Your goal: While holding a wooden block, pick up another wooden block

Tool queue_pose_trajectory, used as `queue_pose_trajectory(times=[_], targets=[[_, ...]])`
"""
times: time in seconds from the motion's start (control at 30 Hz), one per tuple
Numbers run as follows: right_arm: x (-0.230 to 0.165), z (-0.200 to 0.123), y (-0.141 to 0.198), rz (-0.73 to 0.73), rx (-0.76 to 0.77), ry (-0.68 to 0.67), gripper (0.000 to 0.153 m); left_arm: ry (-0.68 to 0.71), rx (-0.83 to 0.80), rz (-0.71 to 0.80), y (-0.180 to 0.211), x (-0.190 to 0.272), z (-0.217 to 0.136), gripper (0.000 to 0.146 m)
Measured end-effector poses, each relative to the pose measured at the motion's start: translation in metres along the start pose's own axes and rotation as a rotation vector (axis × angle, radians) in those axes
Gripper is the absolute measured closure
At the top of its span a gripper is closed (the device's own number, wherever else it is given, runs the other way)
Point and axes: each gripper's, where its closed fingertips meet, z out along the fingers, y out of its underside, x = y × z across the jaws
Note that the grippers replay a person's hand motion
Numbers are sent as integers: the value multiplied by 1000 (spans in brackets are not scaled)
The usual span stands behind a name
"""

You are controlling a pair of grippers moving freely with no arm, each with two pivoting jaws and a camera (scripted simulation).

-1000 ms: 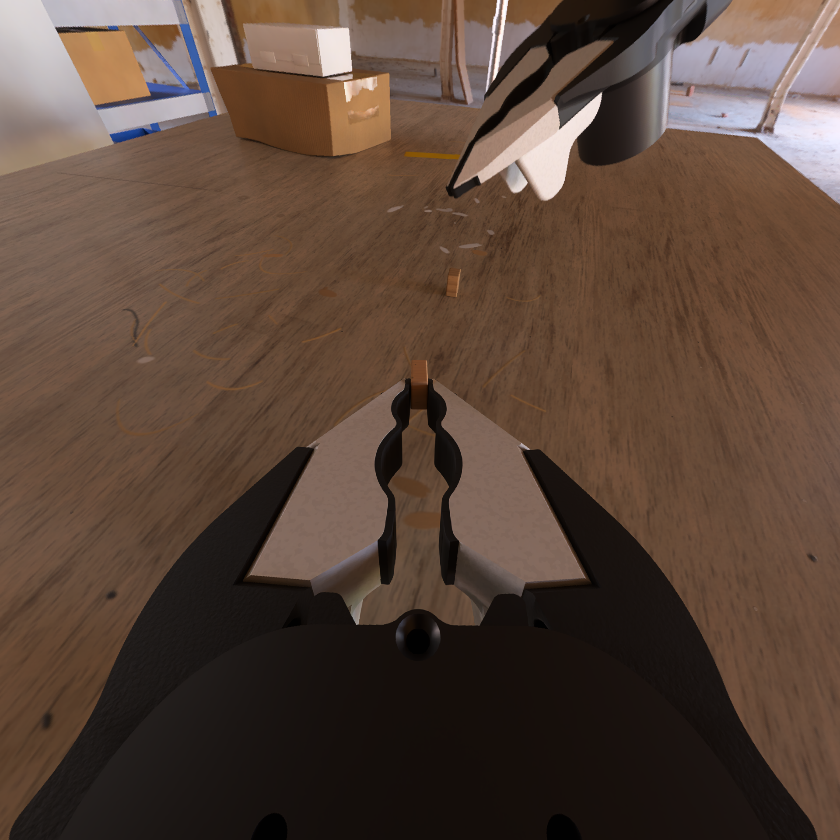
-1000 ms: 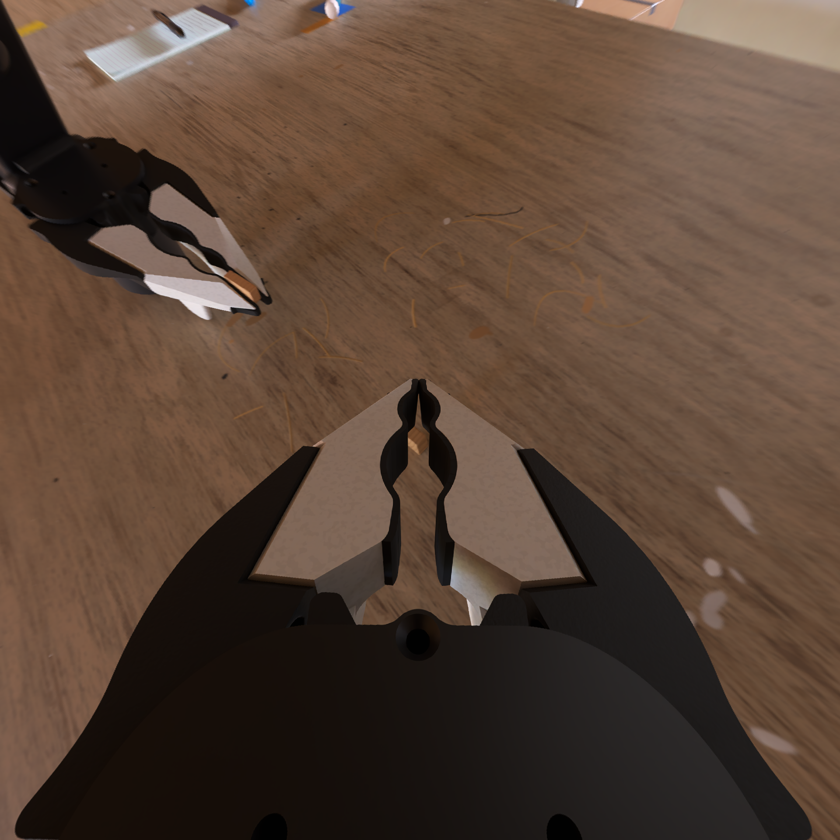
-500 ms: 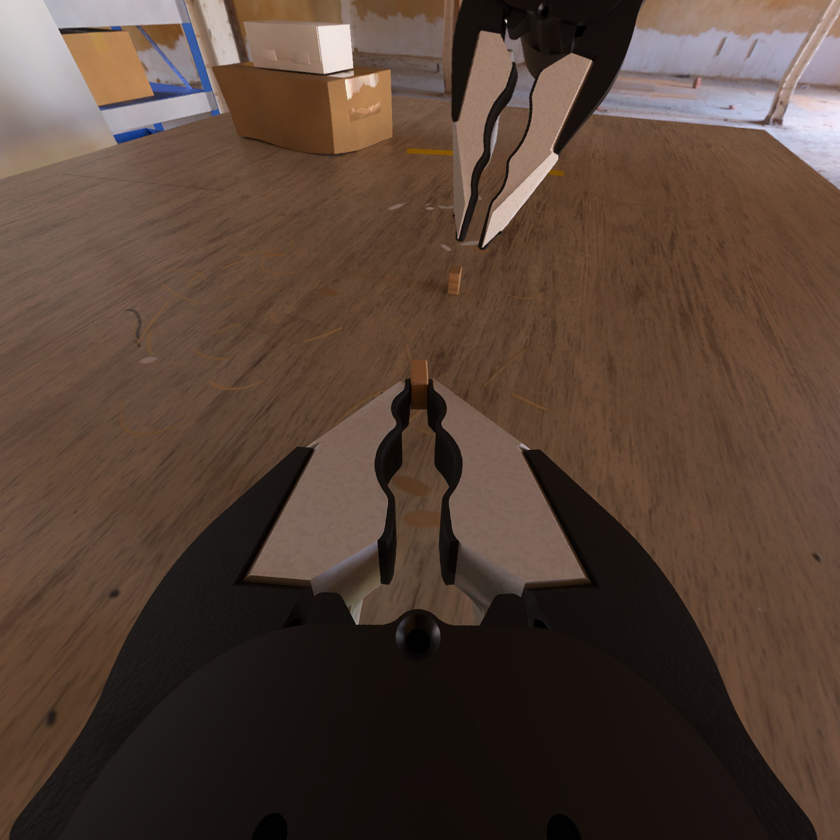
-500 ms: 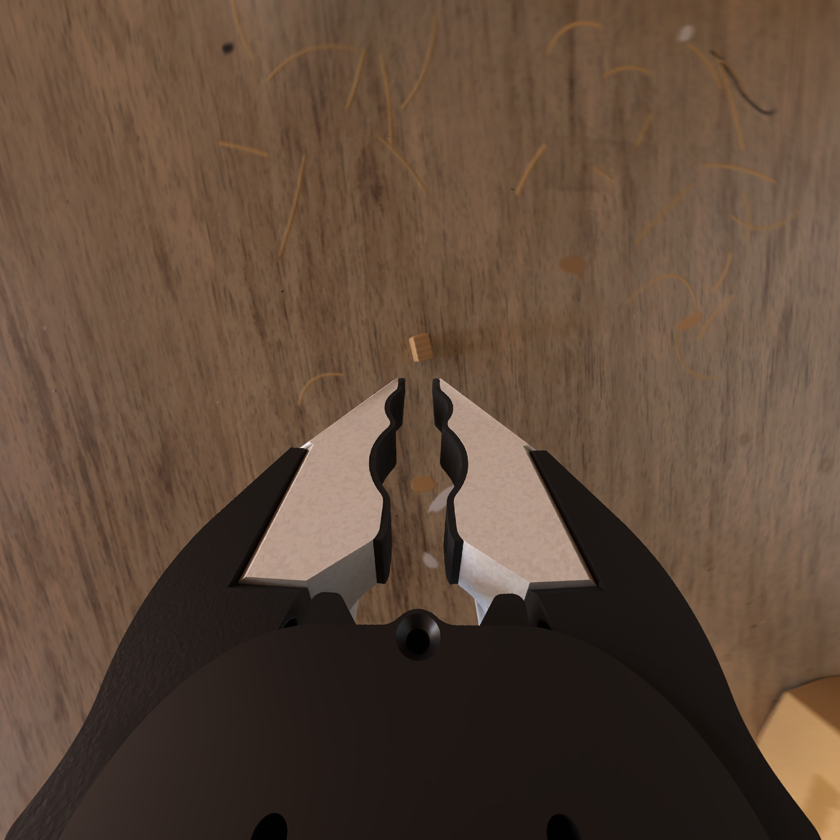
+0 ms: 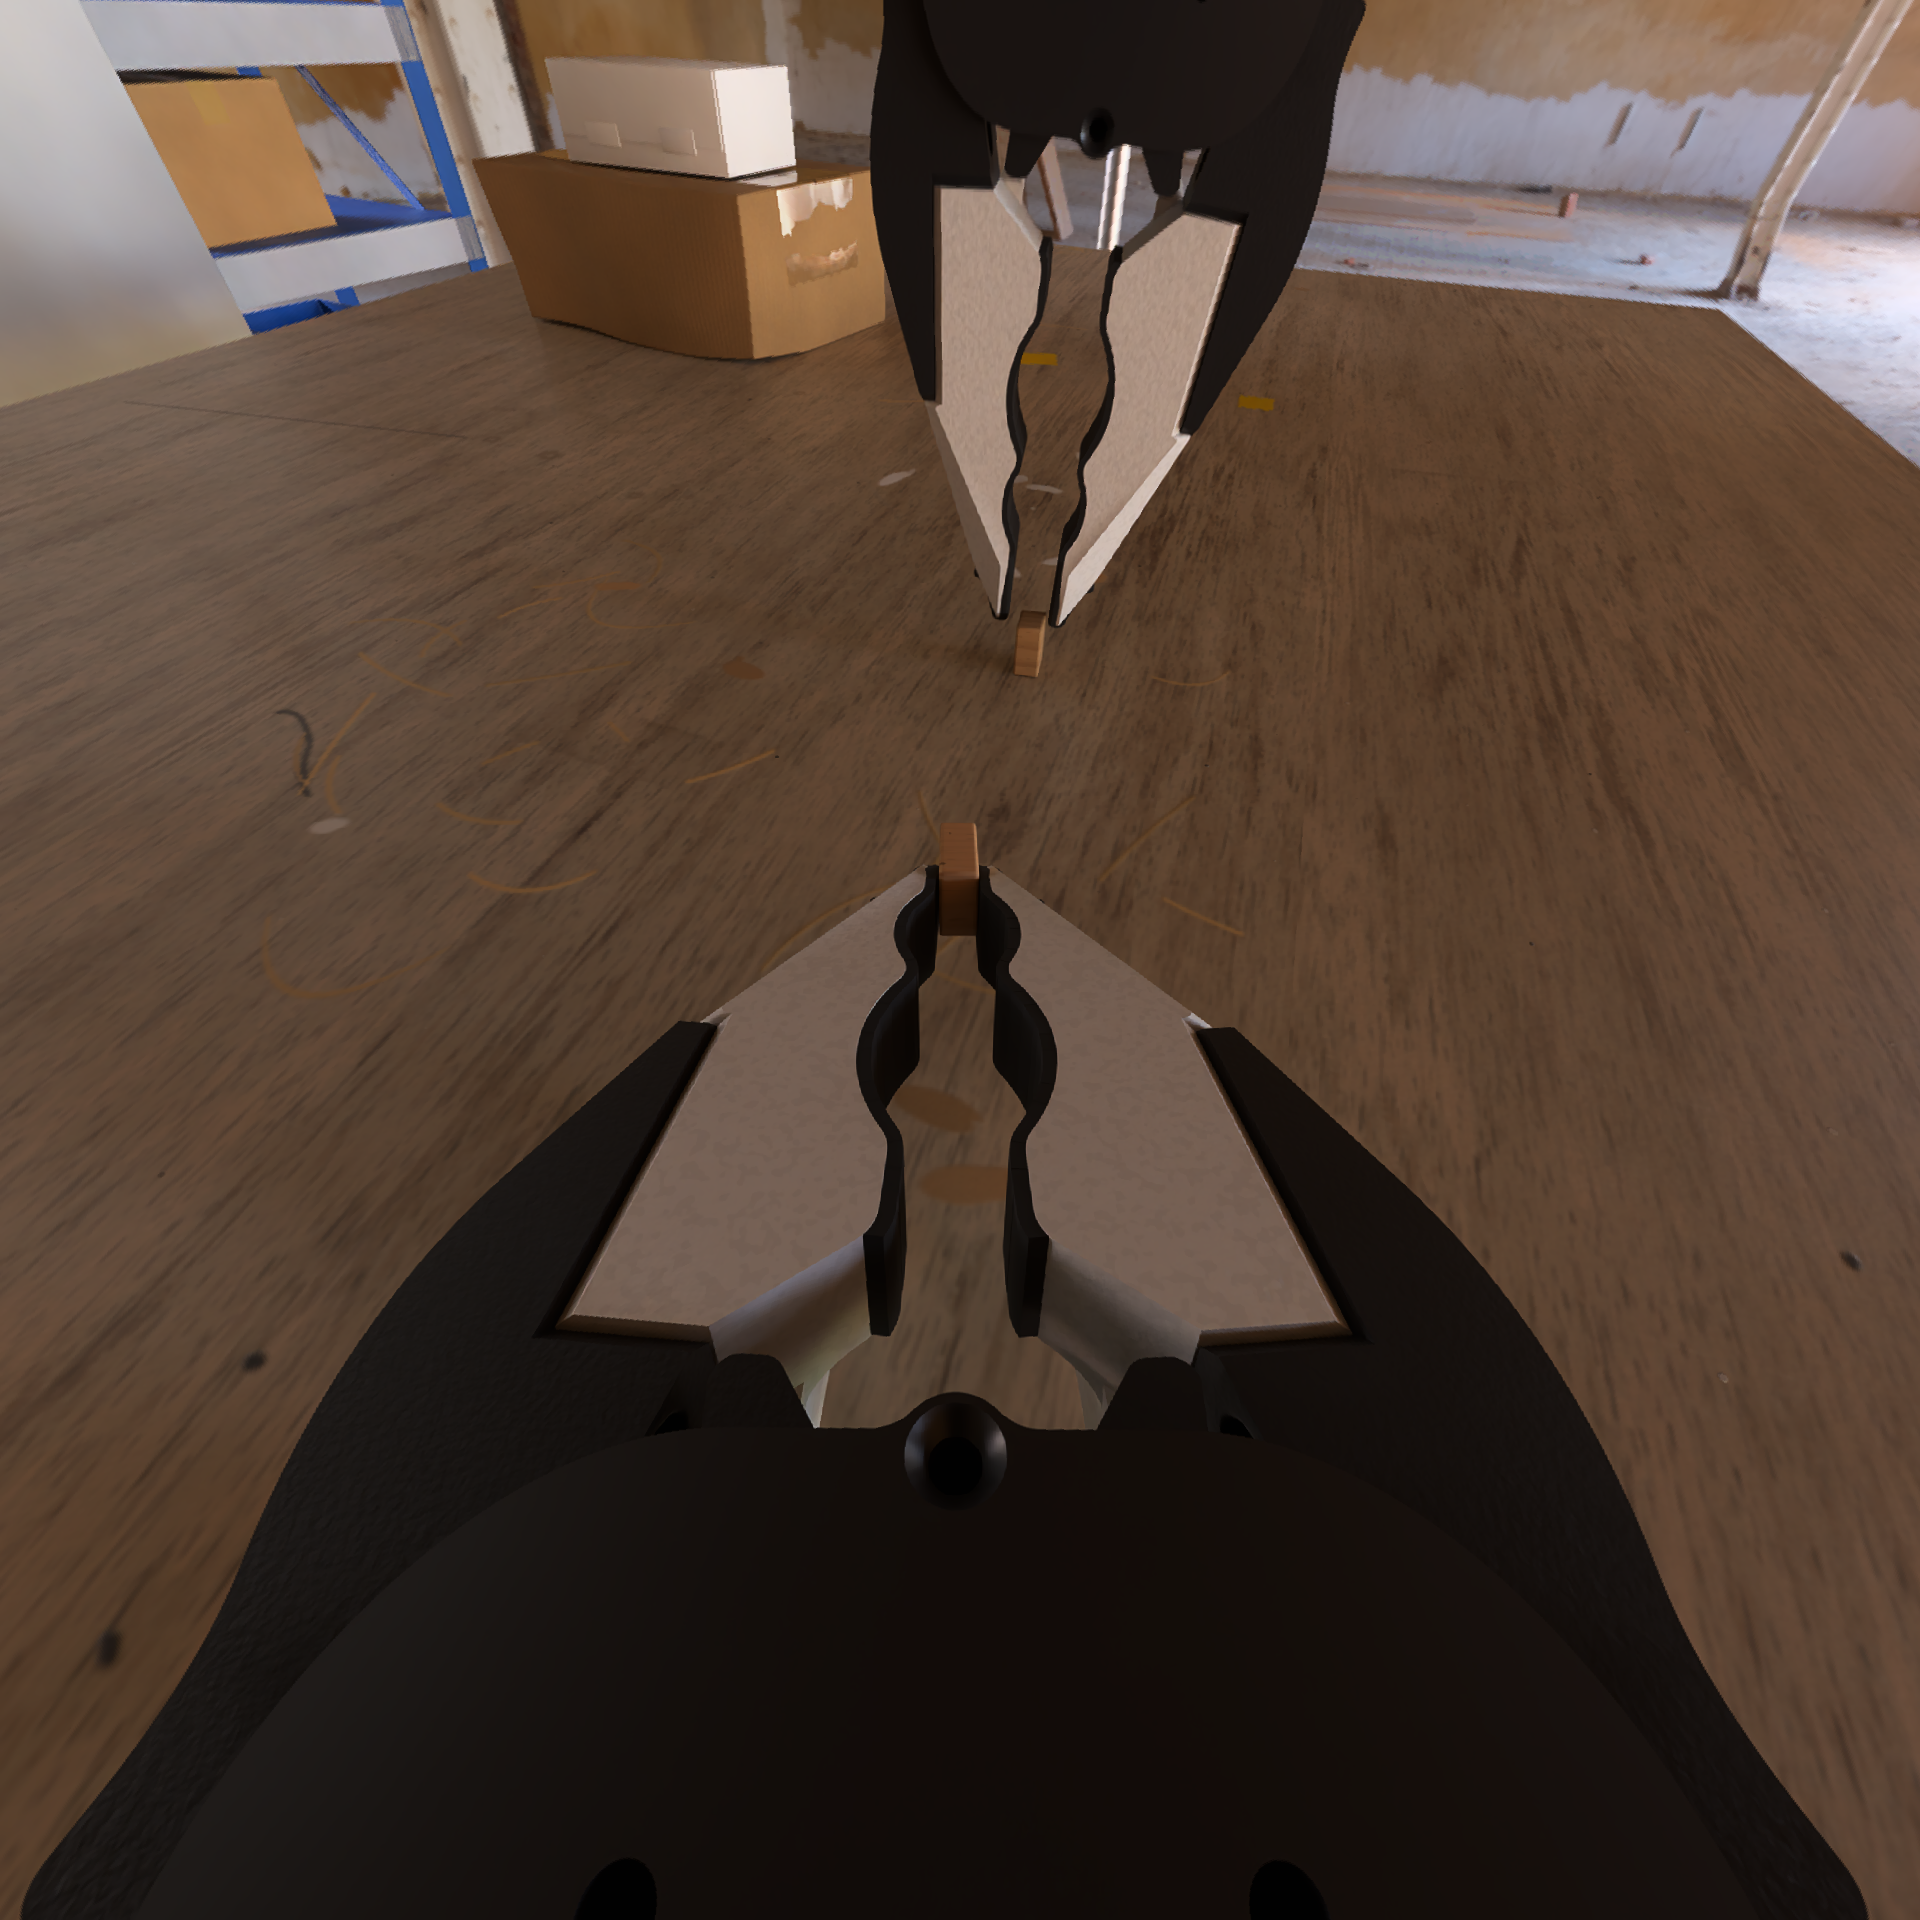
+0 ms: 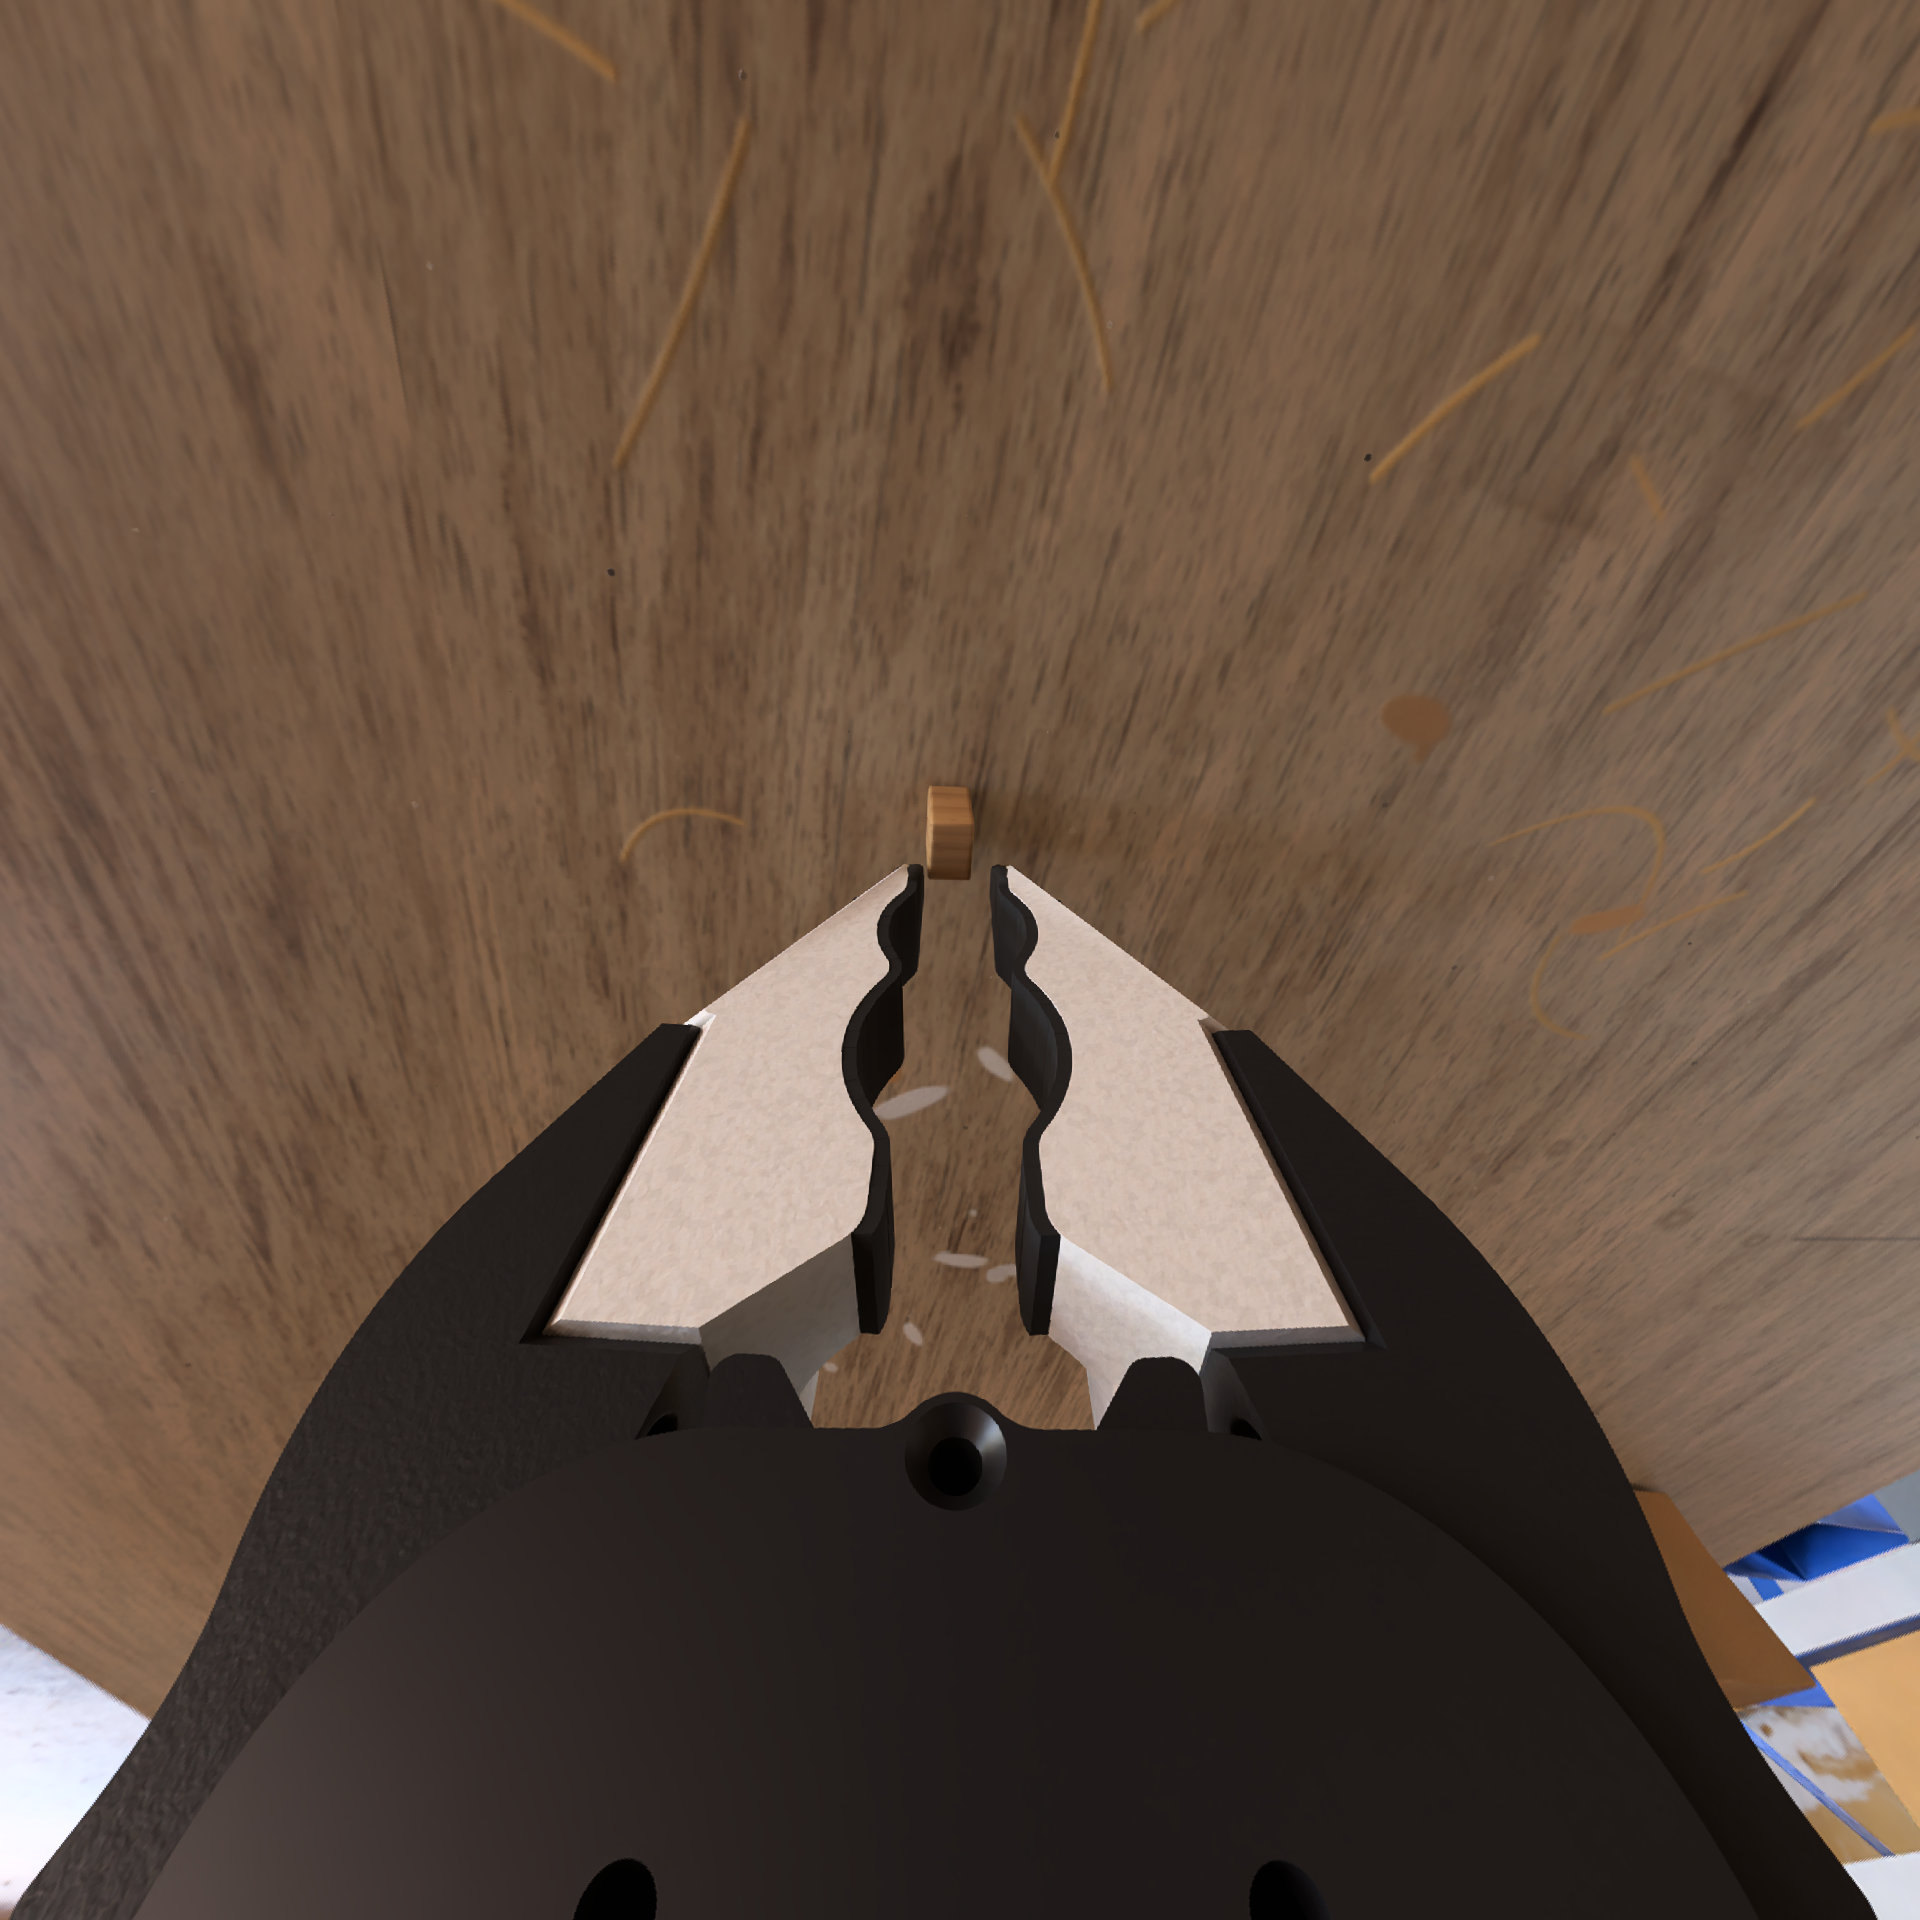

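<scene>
My left gripper (image 5: 957, 883) is shut on a small wooden block (image 5: 957, 878), pinched at its fingertips above the wooden table (image 5: 416, 1039). A second small wooden block (image 5: 1028, 642) stands on the table farther ahead. My right gripper (image 5: 1027, 615) points straight down just above that block, jaws a little apart and empty. In the right wrist view the same block (image 6: 948, 846) sits just beyond my right gripper's (image 6: 956, 873) open tips, not between them.
Cardboard boxes (image 5: 686, 244) with a white box (image 5: 670, 112) on top stand at the table's far left. A blue shelf frame (image 5: 312, 156) is behind them. Thin wood shavings (image 6: 681, 291) and pale flecks (image 6: 914, 1101) lie scattered on the table.
My right gripper swung from pointing sideways to straight down, opened slightly and dropped close over the second block. My left gripper has held still with its block.
</scene>
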Motion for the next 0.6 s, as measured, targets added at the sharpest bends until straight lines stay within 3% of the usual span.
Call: queue_pose_trajectory(times=[0.37, 0.5, 0.6], targets=[[-5, 5, 1, 147, 131, -65, 145, -1, 0, 4, 0, 0, 0, 140], [-7, -20, -11, 229, 343, 10, 145, -2, -1, 6, -1, 0, 0, 140], [3, -72, -41, 252, 642, 196, 145, -3, -1, 7, 0, 0, 0, 140]])
